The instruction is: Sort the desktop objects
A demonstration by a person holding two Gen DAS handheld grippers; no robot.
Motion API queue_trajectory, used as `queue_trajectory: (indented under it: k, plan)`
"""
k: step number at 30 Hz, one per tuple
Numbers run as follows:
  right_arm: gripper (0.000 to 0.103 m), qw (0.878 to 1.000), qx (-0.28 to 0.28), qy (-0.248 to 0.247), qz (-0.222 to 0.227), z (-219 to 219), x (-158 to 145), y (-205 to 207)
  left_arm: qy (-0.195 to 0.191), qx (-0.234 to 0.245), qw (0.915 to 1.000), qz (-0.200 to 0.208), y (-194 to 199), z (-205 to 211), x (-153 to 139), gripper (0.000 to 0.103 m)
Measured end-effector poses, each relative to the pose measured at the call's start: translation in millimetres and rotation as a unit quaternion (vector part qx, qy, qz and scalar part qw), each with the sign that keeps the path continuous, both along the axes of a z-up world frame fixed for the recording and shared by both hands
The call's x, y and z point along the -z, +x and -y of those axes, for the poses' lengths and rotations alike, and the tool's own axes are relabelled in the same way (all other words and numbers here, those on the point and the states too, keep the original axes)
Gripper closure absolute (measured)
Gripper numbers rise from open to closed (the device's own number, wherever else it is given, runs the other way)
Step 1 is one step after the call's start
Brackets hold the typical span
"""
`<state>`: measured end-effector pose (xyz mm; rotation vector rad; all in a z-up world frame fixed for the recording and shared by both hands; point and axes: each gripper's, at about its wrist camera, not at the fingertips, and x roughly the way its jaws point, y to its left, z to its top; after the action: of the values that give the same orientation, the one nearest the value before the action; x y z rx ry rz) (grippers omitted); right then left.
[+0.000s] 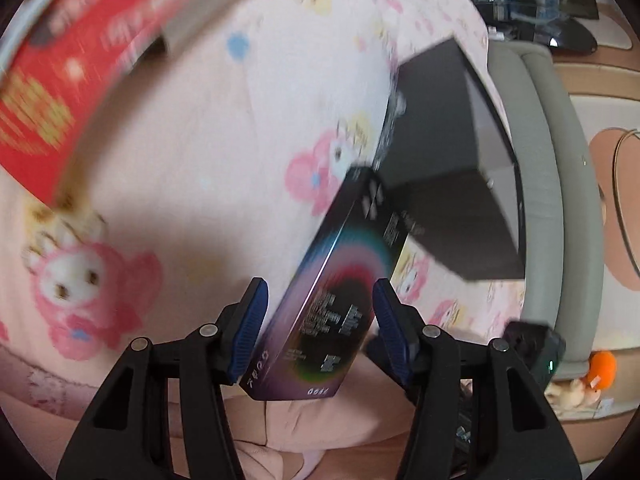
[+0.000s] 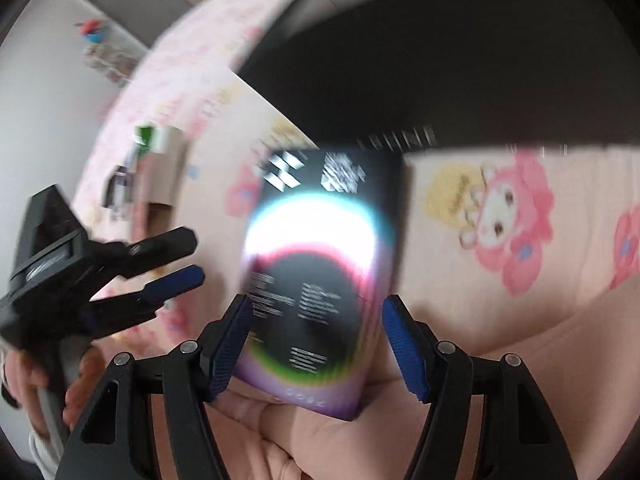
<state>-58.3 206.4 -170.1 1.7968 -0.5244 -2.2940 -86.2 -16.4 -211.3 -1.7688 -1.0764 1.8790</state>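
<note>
Left wrist view: left gripper (image 1: 320, 320) jaws wide apart, gripping nothing; iridescent box (image 1: 340, 280) tilted between pads, on pink cloth (image 1: 192, 140). One black box (image 1: 452, 152) just behind, one red box (image 1: 60, 80) far left.

Right wrist view: right gripper (image 2: 316, 340) pads flank same box; grip lost in blur, cannot tell. Sorting looks early: nothing grouped yet

Slim box (image 1: 340, 272) on cloth (image 1: 192, 140), before big box (image 1: 448, 152).
</note>
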Motion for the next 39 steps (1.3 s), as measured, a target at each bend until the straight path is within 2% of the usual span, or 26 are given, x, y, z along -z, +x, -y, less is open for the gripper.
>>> queue_trajectory:
  k: [3, 6, 7, 9, 11, 15, 19, 22, 25, 27, 32, 35, 39]
  plan:
    - [0.039, 1.000, -0.011, 0.015, 0.023, 5.9, 9.9, -5.3, 0.004, 0.010, 0.9999, 0.009, -0.4, -9.1, 10.7, 0.048]
    - [0.038, 0.999, -0.015, 0.038, 0.025, 7.5, 16.7, -14.7, -0.013, 0.022, 0.9997, 0.004, -3.6, -18.2, 15.5, 0.048]
    - [0.036, 0.998, -0.014, 0.049, 0.025, 7.5, 19.5, -18.5, -0.015, 0.024, 0.9996, 0.004, -3.8, -19.0, 16.2, 0.048]
    - [0.027, 0.999, -0.007, 0.026, 0.027, 4.2, 27.6, -23.7, -0.016, 0.028, 0.9995, 0.005, -3.3, -19.8, 16.9, 0.048]
    - [0.029, 1.000, -0.003, 0.001, 0.020, 0.9, 29.6, -25.0, -0.009, 0.027, 0.9996, -0.001, -0.2, -17.1, 12.9, 0.054]
    - [0.040, 0.999, -0.016, -0.021, -0.022, 0.2, 17.2, -20.1, -0.019, 0.012, 0.9996, -0.016, 8.1, -8.5, 2.6, 0.054]
    - [0.041, 0.997, -0.015, -0.057, -0.041, -3.3, 11.8, -22.0, -0.023, -0.014, 0.9996, -0.014, 8.4, -0.8, 4.5, 0.054]
    - [0.041, 0.999, -0.022, -0.035, -0.013, 4.1, 29.3, -28.2, -0.015, -0.020, 0.9996, 0.008, 1.6, -0.6, 17.6, 0.053]
    - [0.038, 0.999, -0.038, -0.014, -0.021, 10.6, 24.5, -19.7, -0.033, -0.005, 0.9994, 0.000, -2.3, -7.4, 17.2, 0.051]
    - [0.039, 0.999, -0.038, -0.014, -0.024, 10.3, 23.2, -18.7, -0.022, -0.002, 0.9998, -0.003, -2.1, -7.5, 16.3, 0.051]
    - [0.041, 0.998, -0.038, -0.011, -0.050, 8.0, 1.8, -11.3, -0.020, 0.008, 0.9990, -0.040, 5.5, -8.4, -8.1, 0.051]
    - [0.047, 0.995, -0.044, -0.016, -0.087, 11.3, -26.2, -3.7, -0.014, 0.007, 0.9980, -0.061, 13.3, -3.5, -24.9, 0.054]
    - [0.048, 0.989, -0.055, -0.044, -0.130, 8.9, -55.8, 2.6, -0.007, -0.001, 0.9977, -0.067, 17.1, -5.5, -37.9, 0.052]
